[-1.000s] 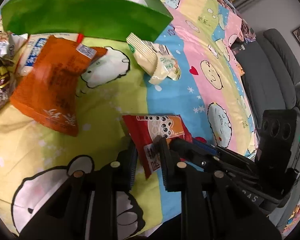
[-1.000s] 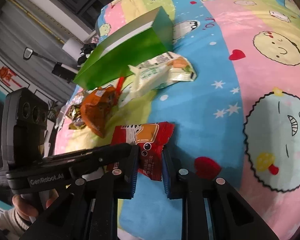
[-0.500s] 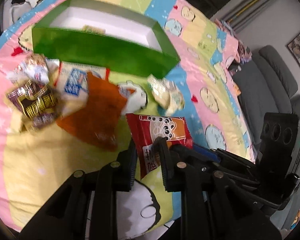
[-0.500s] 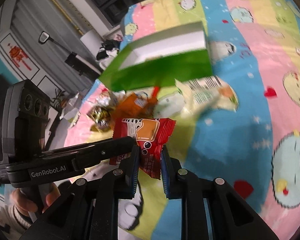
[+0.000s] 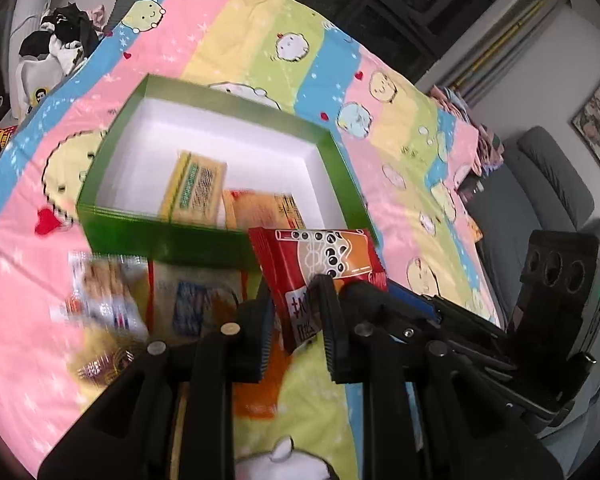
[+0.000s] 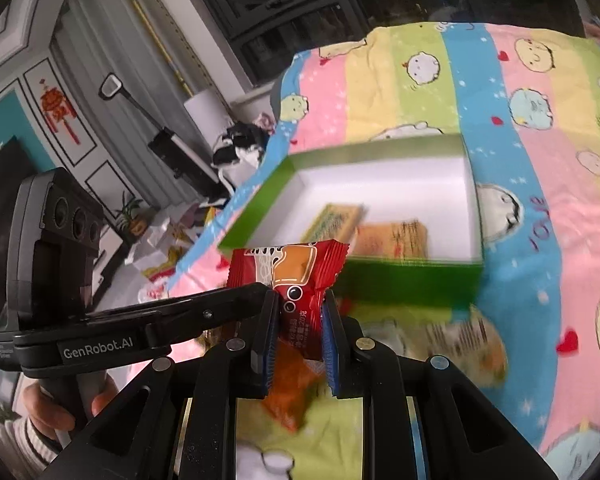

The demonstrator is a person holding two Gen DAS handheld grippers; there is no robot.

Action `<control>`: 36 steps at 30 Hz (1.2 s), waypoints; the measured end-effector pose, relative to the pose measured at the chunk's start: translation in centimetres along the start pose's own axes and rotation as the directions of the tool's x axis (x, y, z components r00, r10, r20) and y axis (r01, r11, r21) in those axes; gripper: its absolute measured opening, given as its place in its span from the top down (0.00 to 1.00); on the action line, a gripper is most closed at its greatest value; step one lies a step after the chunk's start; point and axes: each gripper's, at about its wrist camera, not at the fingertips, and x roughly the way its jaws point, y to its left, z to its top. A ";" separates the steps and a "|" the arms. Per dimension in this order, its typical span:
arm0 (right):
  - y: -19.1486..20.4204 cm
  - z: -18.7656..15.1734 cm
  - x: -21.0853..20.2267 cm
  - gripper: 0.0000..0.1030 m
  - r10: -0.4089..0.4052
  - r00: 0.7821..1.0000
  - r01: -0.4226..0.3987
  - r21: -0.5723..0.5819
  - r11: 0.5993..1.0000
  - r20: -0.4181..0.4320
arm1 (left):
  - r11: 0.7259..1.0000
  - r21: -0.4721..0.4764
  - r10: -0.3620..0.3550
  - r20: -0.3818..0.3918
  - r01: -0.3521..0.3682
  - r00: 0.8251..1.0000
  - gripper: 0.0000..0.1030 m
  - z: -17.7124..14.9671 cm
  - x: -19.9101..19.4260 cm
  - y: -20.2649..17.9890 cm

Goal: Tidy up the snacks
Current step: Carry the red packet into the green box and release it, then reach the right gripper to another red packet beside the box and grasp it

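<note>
Both my tongs are clamped on the same red pack (image 5: 320, 264) — left tongs (image 5: 296, 332) pinch its lower end, right tongs (image 6: 298, 330) pinch it too, pads pressing on the wrapper from both sides. In the left view the right tongs' fingers come in from the side & meet the pack next to mine; in the right view the left tongs' fingers (image 6: 220, 304) reach it the same way.

Landmark = green box (image 5: 112, 216) w/ white inside, sitting open on the cartoon bedsheet (image 5: 260, 40).

- Red pack: held up off the sheet, in front of the box's near wall, top edge overlapping that wall in both views. Not inside the box.
- Inside the box: yellow-green pack (image 5: 194, 186) toward the middle, orange-yellow pack (image 5: 260, 210) beside it, by the near wall.
- In front of the box on the sheet, below my tongs: a blurred heap of snacks — white-blue pack (image 5: 188, 304), orange pack (image 6: 288, 396), a shiny wrapped one (image 5: 100, 364). Too smeared to read more.
- Right view, in front of the box's near corner: pale pack (image 6: 460, 340), blurry.

My hand (image 6: 56, 408) w/ a striped cuff grips the left handle.
</note>
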 end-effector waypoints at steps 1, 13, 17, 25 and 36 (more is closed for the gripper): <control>-0.2 0.8 0.6 0.79 0.007 1.000 -0.007 0.002 1.000 0.003 | 1.000 0.001 0.003 0.005 -0.003 1.000 0.80 0.6 0.0 0.4; -4.3 5.3 8.3 0.79 0.021 0.997 -0.014 0.105 0.994 -0.072 | 0.994 -0.096 0.047 -0.089 -0.056 0.995 0.79 6.5 5.6 5.2; -5.4 5.7 10.1 0.79 0.008 0.994 0.007 0.132 0.991 -0.111 | 0.990 -0.123 0.056 -0.119 -0.071 0.991 0.76 7.3 7.0 6.3; -6.5 5.5 10.1 0.67 -0.037 0.994 0.054 0.174 0.983 -0.100 | 0.981 -0.161 0.095 -0.098 -0.110 0.991 0.38 8.0 6.1 7.5; -4.9 4.4 5.1 0.63 -0.004 0.999 0.011 0.138 0.990 -0.051 | 0.981 -0.189 0.060 0.033 -0.053 0.998 0.29 6.9 -2.2 8.8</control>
